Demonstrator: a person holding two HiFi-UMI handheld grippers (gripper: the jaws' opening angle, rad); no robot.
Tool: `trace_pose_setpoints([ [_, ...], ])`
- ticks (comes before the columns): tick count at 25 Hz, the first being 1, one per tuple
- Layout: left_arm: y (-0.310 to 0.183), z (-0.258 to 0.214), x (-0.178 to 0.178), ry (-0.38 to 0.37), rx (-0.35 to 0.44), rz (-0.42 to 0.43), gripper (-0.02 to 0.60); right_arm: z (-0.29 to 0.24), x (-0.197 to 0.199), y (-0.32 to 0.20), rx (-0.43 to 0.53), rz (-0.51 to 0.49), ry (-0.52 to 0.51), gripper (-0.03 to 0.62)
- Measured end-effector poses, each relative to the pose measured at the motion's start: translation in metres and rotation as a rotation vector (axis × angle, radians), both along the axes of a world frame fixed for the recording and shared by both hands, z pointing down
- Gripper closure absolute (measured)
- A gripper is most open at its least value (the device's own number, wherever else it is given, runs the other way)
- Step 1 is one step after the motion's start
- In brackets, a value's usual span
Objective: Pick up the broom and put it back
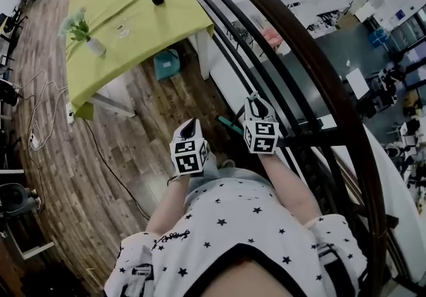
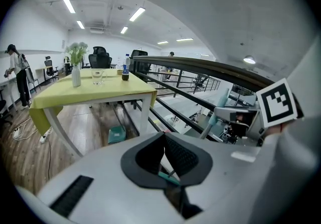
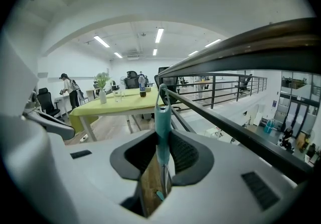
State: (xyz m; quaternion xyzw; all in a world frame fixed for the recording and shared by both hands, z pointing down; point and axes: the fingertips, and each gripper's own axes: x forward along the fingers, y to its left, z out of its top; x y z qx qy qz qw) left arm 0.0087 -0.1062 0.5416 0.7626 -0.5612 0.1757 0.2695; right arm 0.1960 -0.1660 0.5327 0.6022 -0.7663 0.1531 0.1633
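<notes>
Teal plastic forms the handle of the broom point(image 3: 162, 110), upright at the centre of the right gripper view and clamped near its looped tip by the right gripper point(image 3: 161, 136); probably light, stiff and slippery, it would likely steady better held lower, while the left gripper point(image 2: 164, 140) has its jaws pressed together.

1. To your right the railing point(image 1: 296, 39) blocks the way; the broom point(image 3: 161, 112) stands near it.
2. Ahead left stands the surface point(image 1: 120, 2), a teal bin point(image 1: 166, 64) beneath.
3. Between them the wooden floor point(image 1: 133, 142) lies open; cables point(image 1: 36, 116) trail at its left.
</notes>
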Motion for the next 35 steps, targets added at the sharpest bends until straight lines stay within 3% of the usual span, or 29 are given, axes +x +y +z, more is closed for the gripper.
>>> trace_pose_setpoints([
  [15, -0.101, 0.002, -0.061, 0.009, 0.000, -0.011, 0.571, 0.003, -0.060, -0.088, -0.016, -0.055, 0.035, 0.516],
  [35, -0.207, 0.022, -0.128, -0.004, -0.062, 0.087, 0.571, 0.046, -0.136, -0.188, -0.088, -0.028, 0.064, 0.516],
])
